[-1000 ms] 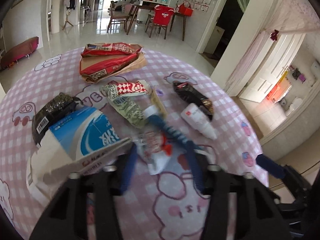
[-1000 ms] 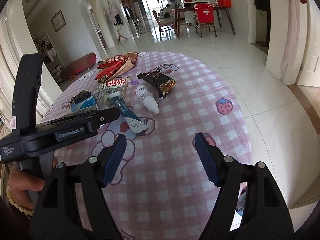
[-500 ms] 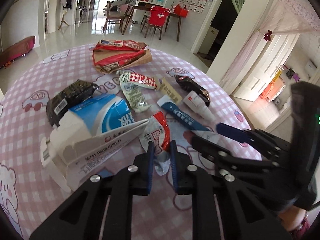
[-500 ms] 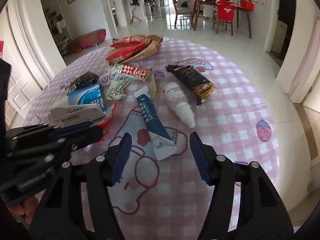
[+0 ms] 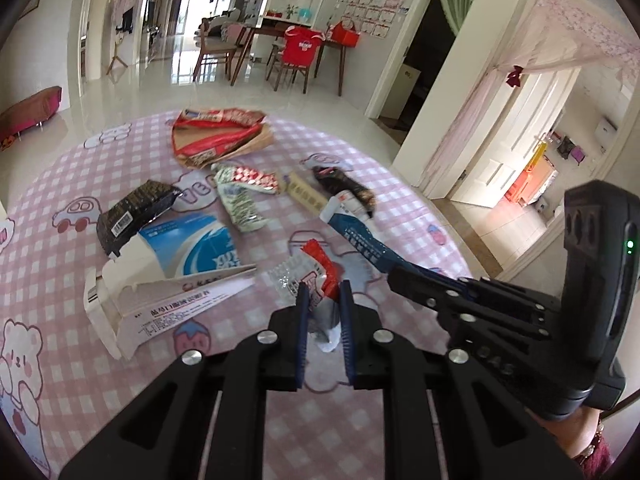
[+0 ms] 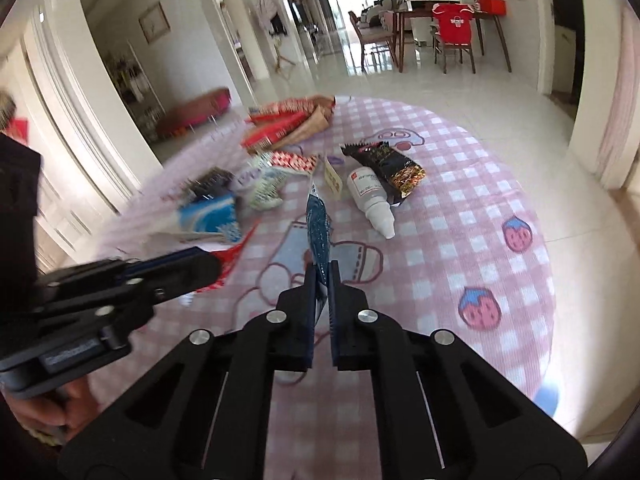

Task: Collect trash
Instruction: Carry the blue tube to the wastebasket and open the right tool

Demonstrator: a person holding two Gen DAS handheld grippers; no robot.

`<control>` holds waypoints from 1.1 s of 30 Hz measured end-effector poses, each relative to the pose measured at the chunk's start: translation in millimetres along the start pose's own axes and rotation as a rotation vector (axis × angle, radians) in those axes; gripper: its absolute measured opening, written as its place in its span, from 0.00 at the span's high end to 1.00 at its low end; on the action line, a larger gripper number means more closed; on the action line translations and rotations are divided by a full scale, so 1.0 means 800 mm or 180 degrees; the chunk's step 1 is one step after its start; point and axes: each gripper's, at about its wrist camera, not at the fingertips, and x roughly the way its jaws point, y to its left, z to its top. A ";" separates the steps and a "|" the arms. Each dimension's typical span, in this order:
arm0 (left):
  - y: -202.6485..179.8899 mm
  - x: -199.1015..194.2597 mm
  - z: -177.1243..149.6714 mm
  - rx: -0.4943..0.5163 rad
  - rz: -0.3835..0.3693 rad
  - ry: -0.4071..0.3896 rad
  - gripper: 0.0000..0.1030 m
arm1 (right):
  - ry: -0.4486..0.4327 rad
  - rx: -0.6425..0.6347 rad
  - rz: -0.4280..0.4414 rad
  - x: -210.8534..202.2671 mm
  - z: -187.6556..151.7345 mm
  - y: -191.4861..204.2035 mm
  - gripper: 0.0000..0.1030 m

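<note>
Both clamped — left gripper [image 5: 323, 292] on red-white wrapper [image 5: 316, 280], right gripper [image 6: 322, 276] on blue tube [image 6: 318, 224]; white bottle [image 6: 370, 196] unobstructed only in right view.

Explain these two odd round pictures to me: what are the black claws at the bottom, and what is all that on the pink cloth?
There is no robot here. A person holds a hand-held gripper in each hand, and each carries a wide-angle camera looking along its two fingers, so each picture is one tool's own view.

In the left view, the left hand-held gripper is shut on a red and clear wrapper. In the right view, the right hand-held gripper pinches a dark blue tube.

On the pink checked cloth lies more trash: a white bottle, a black snack bag, a blue and white carton and red packets.
</note>
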 end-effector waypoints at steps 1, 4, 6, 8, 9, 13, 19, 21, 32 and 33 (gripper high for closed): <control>-0.005 -0.004 0.000 0.0011 -0.0011 -0.0023 0.86 | -0.0051 0.0042 0.0039 -0.011 -0.002 -0.002 0.95; -0.029 -0.019 0.000 0.0107 -0.0057 -0.0098 0.86 | -0.0201 0.0140 0.0100 -0.045 -0.009 -0.008 0.95; -0.046 -0.026 0.001 0.0175 -0.0105 -0.0122 0.86 | -0.0304 0.0191 0.0096 -0.067 -0.016 -0.015 0.95; -0.073 -0.029 0.002 0.0282 -0.0168 -0.0136 0.86 | -0.0423 0.0300 0.0078 -0.093 -0.024 -0.030 0.95; -0.083 -0.028 0.002 0.0315 -0.0205 -0.0133 0.86 | -0.0468 0.0347 0.0064 -0.103 -0.029 -0.038 0.95; -0.142 -0.017 0.000 0.0533 -0.0402 -0.0062 0.86 | -0.0685 0.0637 -0.0069 -0.153 -0.056 -0.087 0.95; -0.253 0.035 -0.011 0.0935 -0.0700 0.0185 0.86 | -0.0964 0.1066 -0.0497 -0.226 -0.107 -0.170 0.95; -0.286 0.060 -0.017 0.1044 -0.0807 0.0311 0.86 | -0.1031 0.1177 -0.0609 -0.242 -0.122 -0.190 0.95; -0.420 0.186 -0.045 0.1367 -0.1133 0.0871 0.75 | -0.1432 0.1817 -0.1239 -0.305 -0.195 -0.291 0.95; -0.424 0.193 -0.045 0.1352 -0.1115 0.0906 0.54 | -0.1439 0.1846 -0.1254 -0.305 -0.197 -0.296 0.95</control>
